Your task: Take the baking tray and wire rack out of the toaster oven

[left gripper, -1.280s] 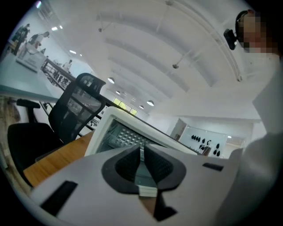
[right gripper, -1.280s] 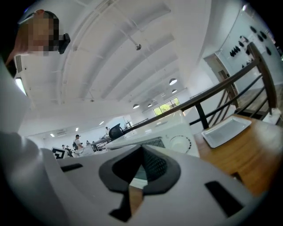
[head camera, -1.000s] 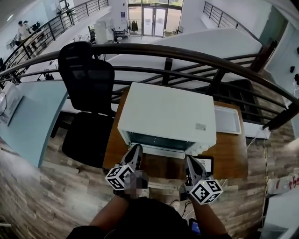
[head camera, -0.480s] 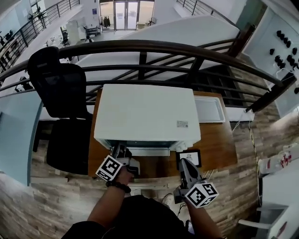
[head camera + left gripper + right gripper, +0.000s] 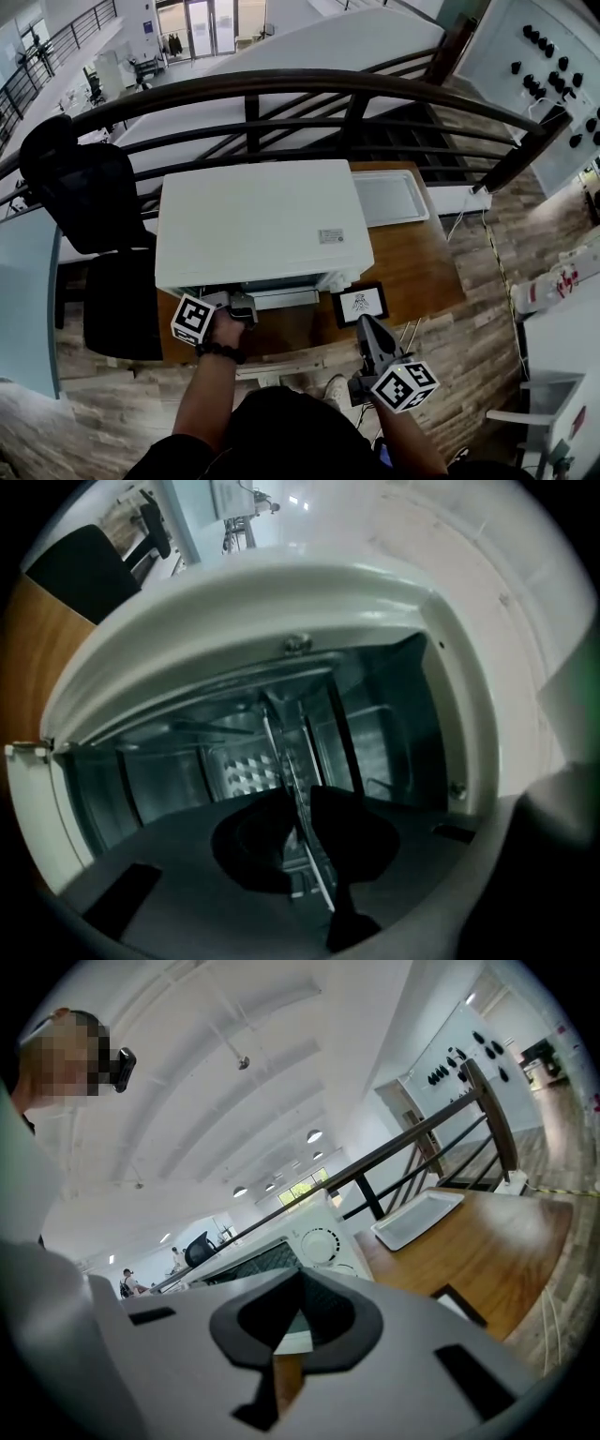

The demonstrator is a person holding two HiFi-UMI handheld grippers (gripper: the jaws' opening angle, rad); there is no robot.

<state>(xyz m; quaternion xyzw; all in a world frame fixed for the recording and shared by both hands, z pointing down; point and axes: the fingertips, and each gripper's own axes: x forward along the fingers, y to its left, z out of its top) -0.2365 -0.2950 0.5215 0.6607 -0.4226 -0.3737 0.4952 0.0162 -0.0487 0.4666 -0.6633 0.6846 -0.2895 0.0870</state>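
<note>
The white toaster oven (image 5: pixel 253 220) stands on a wooden table (image 5: pixel 422 272) with its front open. My left gripper (image 5: pixel 238 306) is turned on its side at the oven's mouth. In the left gripper view the wire rack (image 5: pixel 281 747) runs out of the dark cavity, and its front edge lies between that gripper's (image 5: pixel 298 797) closing jaws, which are still slightly apart. A pale baking tray (image 5: pixel 389 197) lies on the table to the right of the oven and shows in the right gripper view as well, baking tray (image 5: pixel 417 1218). My right gripper (image 5: pixel 364 324) is shut and empty at the table's front edge.
A black-framed card (image 5: pixel 361 302) lies on the table right of the oven's front. A black office chair (image 5: pixel 84 202) stands to the left. A dark railing (image 5: pixel 309 84) runs behind the table, with a drop beyond. The oven's dial (image 5: pixel 321 1244) faces my right gripper.
My left gripper has rolled onto its side and gone in at the oven's mouth, around the rack's edge. My right gripper has drawn back from the oven toward the table's front edge.
</note>
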